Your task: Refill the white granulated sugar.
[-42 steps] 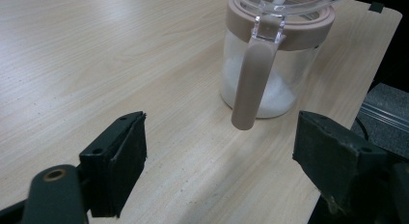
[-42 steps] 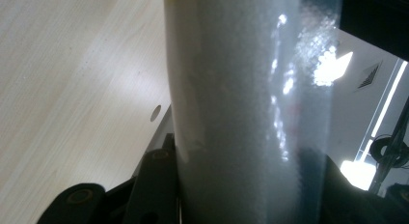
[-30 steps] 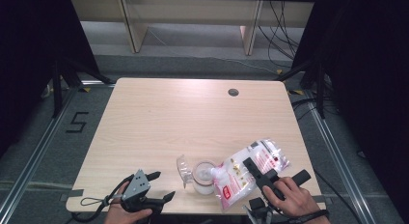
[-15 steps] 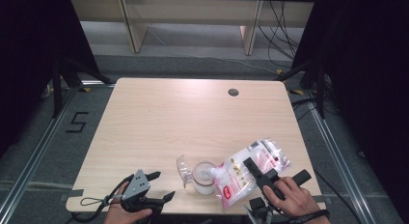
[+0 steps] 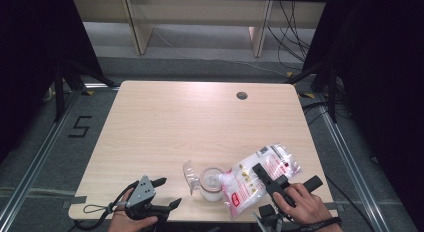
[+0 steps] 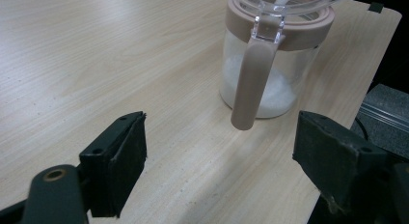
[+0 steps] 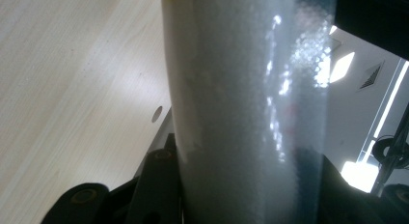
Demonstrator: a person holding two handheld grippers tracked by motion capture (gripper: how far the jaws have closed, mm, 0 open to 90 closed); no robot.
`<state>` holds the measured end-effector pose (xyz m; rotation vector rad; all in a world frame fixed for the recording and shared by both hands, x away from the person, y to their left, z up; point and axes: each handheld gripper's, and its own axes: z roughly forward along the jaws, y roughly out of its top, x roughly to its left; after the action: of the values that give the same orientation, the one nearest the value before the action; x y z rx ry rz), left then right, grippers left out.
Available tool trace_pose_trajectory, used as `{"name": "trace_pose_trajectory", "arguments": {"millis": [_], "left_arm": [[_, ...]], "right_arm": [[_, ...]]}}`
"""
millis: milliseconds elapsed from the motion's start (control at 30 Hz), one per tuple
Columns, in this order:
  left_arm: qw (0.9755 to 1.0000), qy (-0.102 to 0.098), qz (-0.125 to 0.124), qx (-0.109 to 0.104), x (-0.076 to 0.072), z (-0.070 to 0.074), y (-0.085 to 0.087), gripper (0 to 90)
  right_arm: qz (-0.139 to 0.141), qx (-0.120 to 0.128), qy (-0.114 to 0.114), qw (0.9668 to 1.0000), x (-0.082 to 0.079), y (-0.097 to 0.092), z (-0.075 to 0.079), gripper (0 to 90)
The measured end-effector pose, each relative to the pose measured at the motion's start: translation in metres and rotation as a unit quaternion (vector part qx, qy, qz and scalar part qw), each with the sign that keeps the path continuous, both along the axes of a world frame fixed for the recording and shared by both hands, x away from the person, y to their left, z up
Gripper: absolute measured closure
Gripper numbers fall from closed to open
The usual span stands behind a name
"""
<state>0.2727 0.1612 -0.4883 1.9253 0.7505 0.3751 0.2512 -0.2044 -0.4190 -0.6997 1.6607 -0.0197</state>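
Near the front edge of the light wooden table (image 5: 200, 122), a bit right of centre, stands a clear glass jar with a beige plastic collar (image 5: 212, 181), and it's got some white grainy stuff sitting in the bottom. Its transparent flip lid (image 5: 189, 174) is swung open to the left side. From the left gripper view you can see a beige spoon-like handle (image 6: 252, 84) hanging down the jar's outside wall from the collar.

Right gripper (image 5: 270, 179) is clamped around a clear plastic bag of white granules with red print (image 5: 257, 178), and the bag is tilted so its lower end rests right over the jar's mouth. The right gripper view is basically just that bag (image 7: 241, 108) squeezed between the two black jaws, so yeah, it's gripping it for real. The person's right hand (image 5: 302, 206) is at the table's front right corner.

Left gripper (image 5: 167, 193) sits by the front left edge, well apart from the jar, jaws spread wide with nothing between them. It's pointed toward the jar (image 6: 270, 64) though.

Small dark round grommet (image 5: 242, 95) near the far edge.
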Motion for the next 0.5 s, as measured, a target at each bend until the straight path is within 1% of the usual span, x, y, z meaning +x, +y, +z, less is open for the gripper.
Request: {"name": "trace_pose_trajectory", "arguments": {"millis": [67, 333, 367, 500], "left_arm": [[1.0000, 0.000, 0.000, 0.000, 0.0000, 0.0000, 0.0000, 18.9], [1.0000, 0.000, 0.000, 0.000, 0.0000, 0.0000, 0.0000, 18.9], [1.0000, 0.000, 0.000, 0.001, 0.0000, 0.0000, 0.0001, 18.9], [1.0000, 0.000, 0.000, 0.000, 0.0000, 0.0000, 0.0000, 18.9]], "right_arm": [[0.002, -0.003, 0.000, 1.0000, 0.0004, 0.0001, 0.0007, 68.4], [0.002, -0.002, 0.001, 1.0000, 0.0004, 0.0002, -0.0003, 68.7], [0.000, 0.003, 0.003, 1.0000, 0.0001, -0.0002, -0.0011, 68.8], [-0.001, 0.006, 0.002, 1.0000, -0.0001, -0.0006, -0.0007, 68.9]]}}
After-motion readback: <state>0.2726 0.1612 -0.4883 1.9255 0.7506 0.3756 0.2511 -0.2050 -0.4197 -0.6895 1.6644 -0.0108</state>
